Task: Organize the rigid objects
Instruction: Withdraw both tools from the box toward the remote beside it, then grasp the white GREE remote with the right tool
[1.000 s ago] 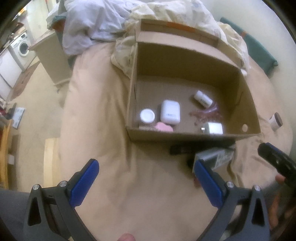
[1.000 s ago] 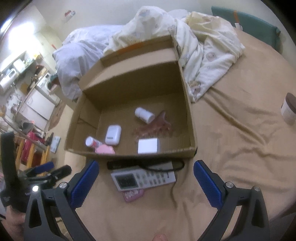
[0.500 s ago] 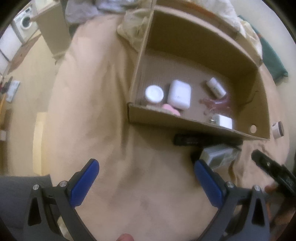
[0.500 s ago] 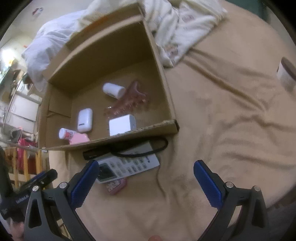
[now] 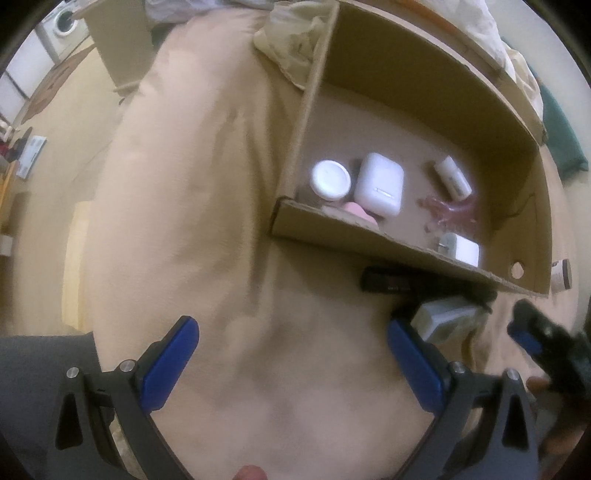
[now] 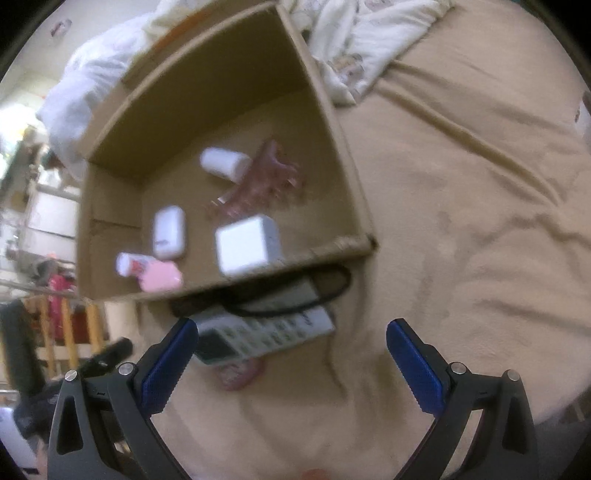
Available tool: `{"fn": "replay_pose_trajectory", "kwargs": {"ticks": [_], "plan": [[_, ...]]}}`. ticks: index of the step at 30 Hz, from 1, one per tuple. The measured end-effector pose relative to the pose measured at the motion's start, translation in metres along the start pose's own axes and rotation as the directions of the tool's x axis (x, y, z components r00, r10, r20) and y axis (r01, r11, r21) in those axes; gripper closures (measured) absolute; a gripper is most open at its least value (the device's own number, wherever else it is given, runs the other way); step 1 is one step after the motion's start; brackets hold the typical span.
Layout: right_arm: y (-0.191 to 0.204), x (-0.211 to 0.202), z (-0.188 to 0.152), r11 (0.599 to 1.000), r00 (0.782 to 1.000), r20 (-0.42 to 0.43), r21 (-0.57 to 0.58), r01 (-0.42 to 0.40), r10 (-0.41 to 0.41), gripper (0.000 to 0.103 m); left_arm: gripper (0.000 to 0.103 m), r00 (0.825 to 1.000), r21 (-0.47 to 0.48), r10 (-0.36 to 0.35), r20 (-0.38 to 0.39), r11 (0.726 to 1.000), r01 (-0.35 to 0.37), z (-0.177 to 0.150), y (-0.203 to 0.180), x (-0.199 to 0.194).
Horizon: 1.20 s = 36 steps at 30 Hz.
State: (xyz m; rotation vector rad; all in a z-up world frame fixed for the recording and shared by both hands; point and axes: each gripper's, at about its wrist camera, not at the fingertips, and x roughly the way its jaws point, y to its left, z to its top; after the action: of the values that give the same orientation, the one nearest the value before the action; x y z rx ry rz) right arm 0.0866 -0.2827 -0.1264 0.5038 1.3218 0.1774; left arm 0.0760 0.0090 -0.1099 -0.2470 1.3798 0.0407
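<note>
An open cardboard box (image 5: pixel 406 254) (image 6: pixel 343 147) lies on a beige bed. Inside it are a white earbud case (image 5: pixel 378 182) (image 6: pixel 169 231), a white charger cube (image 5: pixel 463 249) (image 6: pixel 245 245), a white tube (image 5: pixel 452 181) (image 6: pixel 223 162), a pink hair claw (image 6: pixel 258 184), a pink item (image 6: pixel 160 276) and a round white lid (image 5: pixel 330 180). In front of the box lie a white remote (image 6: pixel 262 332) (image 5: pixel 443 317), a black cable (image 6: pixel 295 299), a black bar (image 5: pixel 399 282) and a small pink object (image 6: pixel 240 373). My left gripper (image 5: pixel 291 354) is open over bare blanket. My right gripper (image 6: pixel 291 354) is open just right of the remote.
A small brown-capped jar (image 5: pixel 561 275) sits on the bed to the right of the box. Crumpled bedding (image 6: pixel 369 33) lies behind the box. The bed's left edge drops to the floor (image 5: pixel 44 192). A washing machine (image 5: pixel 64 20) stands far left.
Both grippers have moved forward and lower toward the front of the box. The remote now lies close to my right gripper's left finger. Both stay open.
</note>
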Motion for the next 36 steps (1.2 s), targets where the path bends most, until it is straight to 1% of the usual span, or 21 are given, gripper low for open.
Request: {"fn": "replay_pose_trajectory", "kwargs": {"ticks": [2, 4, 6, 8, 9, 11, 14, 15, 17, 18, 21, 25, 26, 27, 28, 30, 31, 34, 36], "plan": [[0.000, -0.006, 0.001, 0.999, 0.999, 0.031, 0.007, -0.037, 0.037, 0.000, 0.001, 1.000, -0.005, -0.003, -0.005, 1.000, 0.003, 0.001, 0.002, 0.000], [-0.003, -0.008, 0.000, 1.000, 0.999, 0.038, 0.015, -0.022, 0.022, 0.000, 0.001, 1.000, -0.009, -0.013, -0.013, 1.000, 0.013, 0.000, 0.004, 0.000], [-0.009, -0.005, -0.002, 0.999, 1.000, 0.020, 0.039, -0.010, 0.009, 0.000, 0.001, 1.000, -0.019, -0.023, -0.013, 1.000, 0.022, 0.001, 0.007, -0.001], [-0.016, 0.003, -0.006, 0.992, 0.997, -0.031, 0.110, -0.060, 0.064, 0.000, 0.001, 1.000, -0.025, -0.027, -0.010, 0.999, 0.026, 0.002, 0.008, -0.003], [-0.019, 0.007, -0.009, 0.983, 0.993, -0.058, 0.160, -0.088, 0.098, 0.000, 0.001, 1.000, -0.026, -0.027, -0.008, 0.999, 0.027, 0.003, 0.006, -0.004], [-0.026, 0.015, -0.021, 0.952, 0.983, -0.077, 0.272, -0.138, 0.164, 0.000, 0.001, 0.999, -0.023, -0.032, -0.008, 0.999, 0.032, 0.002, 0.001, -0.005], [-0.020, 0.031, -0.035, 0.910, 0.972, -0.080, 0.375, -0.177, 0.222, 0.000, 0.001, 0.999, -0.014, -0.044, 0.000, 0.999, 0.044, 0.002, -0.004, -0.009], [-0.017, 0.035, -0.038, 0.902, 0.971, -0.071, 0.391, -0.183, 0.228, 0.000, 0.001, 0.999, -0.010, -0.045, 0.005, 0.999, 0.045, 0.001, -0.004, -0.011], [-0.013, 0.043, -0.042, 0.890, 0.974, -0.058, 0.421, -0.175, 0.219, 0.013, 0.001, 0.999, 0.007, -0.047, 0.019, 0.999, 0.046, 0.000, -0.007, -0.016], [-0.011, 0.048, -0.044, 0.884, 0.975, -0.053, 0.434, -0.172, 0.216, 0.014, 0.001, 0.999, 0.013, -0.047, 0.020, 0.999, 0.047, 0.000, -0.007, -0.016], [-0.008, 0.052, -0.042, 0.868, 0.981, -0.015, 0.469, -0.164, 0.194, 0.015, 0.001, 0.999, 0.018, -0.049, 0.014, 0.999, 0.048, 0.000, -0.008, -0.016], [0.003, 0.061, -0.036, 0.865, 0.986, -0.019, 0.483, -0.134, 0.163, 0.015, 0.001, 0.998, 0.008, -0.056, 0.008, 0.998, 0.056, 0.001, -0.008, -0.017], [0.005, 0.062, -0.035, 0.866, 0.987, -0.015, 0.482, -0.132, 0.159, 0.025, 0.001, 0.998, 0.010, -0.057, 0.013, 0.998, 0.057, 0.001, -0.009, -0.018], [0.006, 0.061, -0.035, 0.867, 0.988, -0.010, 0.480, -0.133, 0.157, 0.031, 0.001, 0.998, 0.017, -0.055, 0.023, 0.998, 0.055, 0.001, -0.011, -0.019], [0.006, 0.062, -0.036, 0.865, 0.988, -0.010, 0.484, -0.130, 0.155, 0.034, 0.001, 0.998, 0.024, -0.052, 0.030, 0.998, 0.051, 0.000, -0.012, -0.021], [0.002, 0.059, -0.040, 0.844, 0.982, 0.014, 0.509, -0.168, 0.187, 0.040, 0.001, 0.998, 0.039, -0.047, 0.040, 0.998, 0.045, 0.000, -0.015, -0.022], [0.001, 0.057, -0.041, 0.841, 0.979, 0.024, 0.509, -0.185, 0.201, 0.048, 0.001, 0.998, 0.043, -0.046, 0.042, 0.998, 0.044, -0.001, -0.016, -0.022], [0.001, 0.045, -0.046, 0.859, 0.975, 0.028, 0.469, -0.206, 0.219, 0.054, 0.001, 0.999, 0.037, -0.042, 0.035, 0.998, 0.040, 0.000, -0.015, -0.021], [0.006, 0.035, -0.049, 0.887, 0.976, 0.019, 0.414, -0.207, 0.219, 0.055, 0.001, 0.998, 0.025, -0.052, 0.029, 0.998, 0.051, 0.000, -0.012, -0.020]]}}
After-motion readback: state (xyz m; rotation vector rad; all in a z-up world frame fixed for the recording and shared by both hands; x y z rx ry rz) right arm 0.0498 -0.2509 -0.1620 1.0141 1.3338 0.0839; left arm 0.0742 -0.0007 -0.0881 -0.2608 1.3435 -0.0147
